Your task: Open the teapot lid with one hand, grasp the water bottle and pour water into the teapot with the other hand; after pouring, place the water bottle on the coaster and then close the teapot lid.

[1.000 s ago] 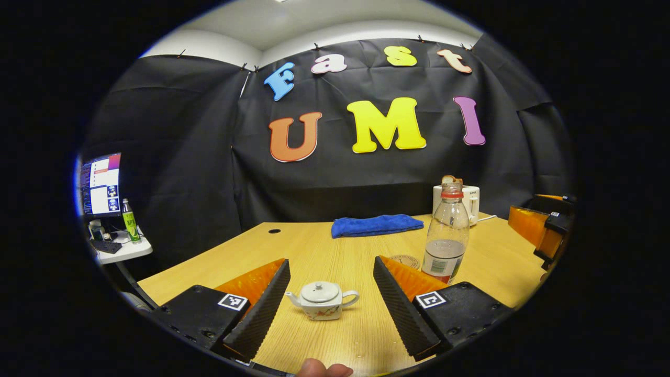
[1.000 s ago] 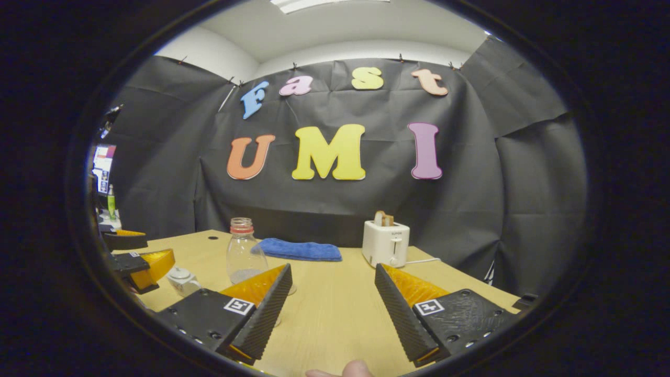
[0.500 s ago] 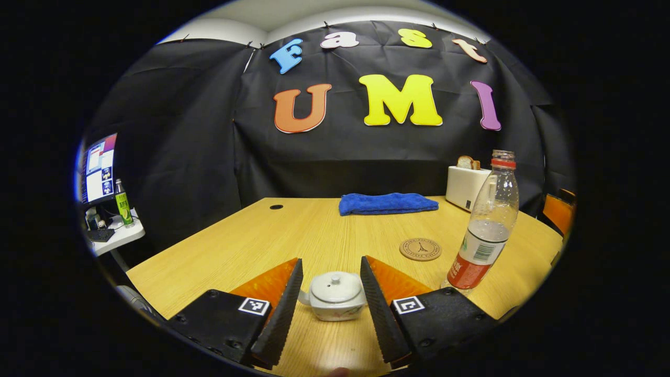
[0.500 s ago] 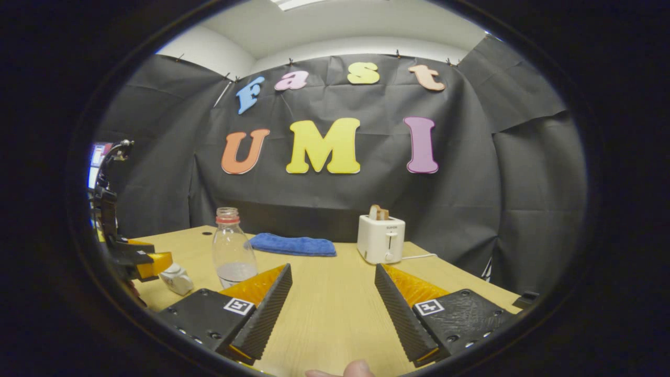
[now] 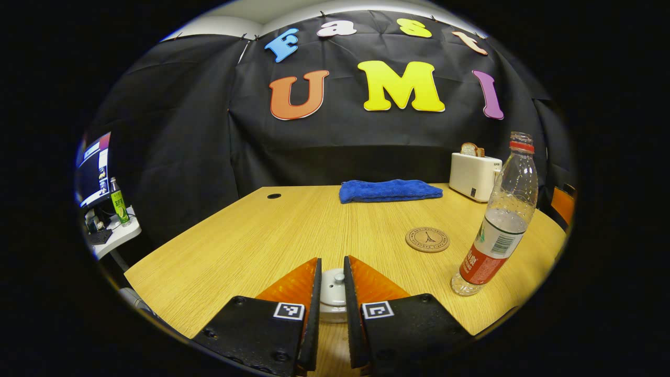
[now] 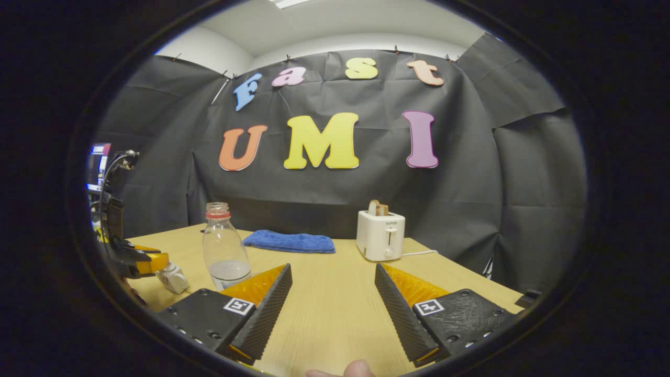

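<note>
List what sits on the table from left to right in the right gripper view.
Teapot → water bottle → blue towel → toaster.

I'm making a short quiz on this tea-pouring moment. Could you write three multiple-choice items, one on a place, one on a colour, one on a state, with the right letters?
1. Where does the coaster lie?
A. under the water bottle
B. on the bare table, beside the water bottle
C. on the blue towel

2. What colour is the ring at the neck of the water bottle?
A. red
B. green
C. white

3. How does the right hand-held gripper stand?
A. shut on the bottle
B. shut on nothing
C. open

Answers:
1. B, the coaster lies apart from the bottle.
2. A, the ring is red.
3. C, bare table shows between its fingers.
</note>
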### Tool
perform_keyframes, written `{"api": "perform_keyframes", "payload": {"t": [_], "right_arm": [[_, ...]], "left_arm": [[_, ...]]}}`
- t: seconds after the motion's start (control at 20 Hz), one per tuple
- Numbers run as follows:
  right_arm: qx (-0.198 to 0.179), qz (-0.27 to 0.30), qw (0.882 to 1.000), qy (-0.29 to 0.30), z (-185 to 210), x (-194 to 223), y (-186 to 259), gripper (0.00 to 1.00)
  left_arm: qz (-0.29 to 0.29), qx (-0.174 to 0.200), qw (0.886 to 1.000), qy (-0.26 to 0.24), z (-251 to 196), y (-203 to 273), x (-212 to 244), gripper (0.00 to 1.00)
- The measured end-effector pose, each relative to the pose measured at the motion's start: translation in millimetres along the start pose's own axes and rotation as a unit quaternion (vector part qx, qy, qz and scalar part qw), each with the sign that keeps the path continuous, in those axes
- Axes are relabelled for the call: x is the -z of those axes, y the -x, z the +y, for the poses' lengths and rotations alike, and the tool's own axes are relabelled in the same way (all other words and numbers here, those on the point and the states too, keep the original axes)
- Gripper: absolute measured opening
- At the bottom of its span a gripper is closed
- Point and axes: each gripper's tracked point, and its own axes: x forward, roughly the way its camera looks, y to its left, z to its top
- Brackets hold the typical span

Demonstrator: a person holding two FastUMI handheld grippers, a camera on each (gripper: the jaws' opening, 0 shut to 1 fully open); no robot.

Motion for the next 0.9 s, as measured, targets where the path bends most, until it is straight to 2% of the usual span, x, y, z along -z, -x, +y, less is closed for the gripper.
{"api": "perform_keyframes", "payload": {"t": [0.25,0.5,0.9], "right_arm": [[-0.012,-0.004,1.0,0.003,5.1,-2.1,2.6,0.97],[-0.033,-0.008,0.999,-0.004,12.3,-1.9,5.5,0.97],[-0.111,0.012,0.994,-0.011,58.1,13.1,17.7,0.95]], "left_arm": [[0.001,0.01,1.0,-0.008,-3.5,-1.6,-1.2,0.06],[-0.023,0.014,1.0,0.008,-0.5,7.6,-19.0,0.03],[-0.057,0.042,0.997,0.028,-4.6,37.8,-42.5,0.03]]}}
